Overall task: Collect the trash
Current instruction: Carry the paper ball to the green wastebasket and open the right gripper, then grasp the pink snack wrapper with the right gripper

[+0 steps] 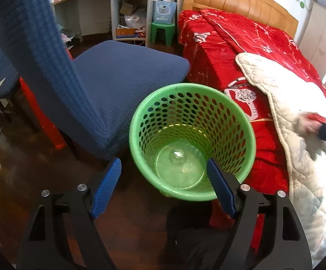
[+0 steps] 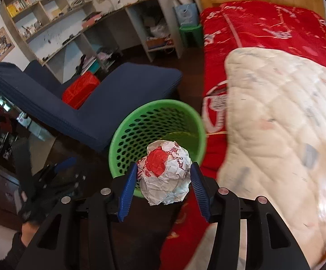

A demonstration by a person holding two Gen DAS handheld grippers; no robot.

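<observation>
A green perforated trash basket [image 1: 241, 121] stands on the dark wood floor between a blue chair and the bed; it also shows in the right wrist view [image 2: 127, 135]. A clear plastic piece [image 1: 178, 157] lies on its bottom. My left gripper [image 1: 164, 168] is open and empty, just above the basket's near rim. My right gripper [image 2: 164, 171] is shut on a crumpled white and red paper ball [image 2: 165, 173], held above the basket's near rim. The right gripper shows blurred in the left wrist view [image 1: 316, 126] over the bed.
A blue chair [image 1: 118, 78] stands left of the basket. A bed with a red cover [image 1: 230, 45] and a white quilt [image 1: 298, 112] is on the right. A green stool [image 1: 163, 32] and a cluttered desk shelf [image 1: 129, 11] stand at the back.
</observation>
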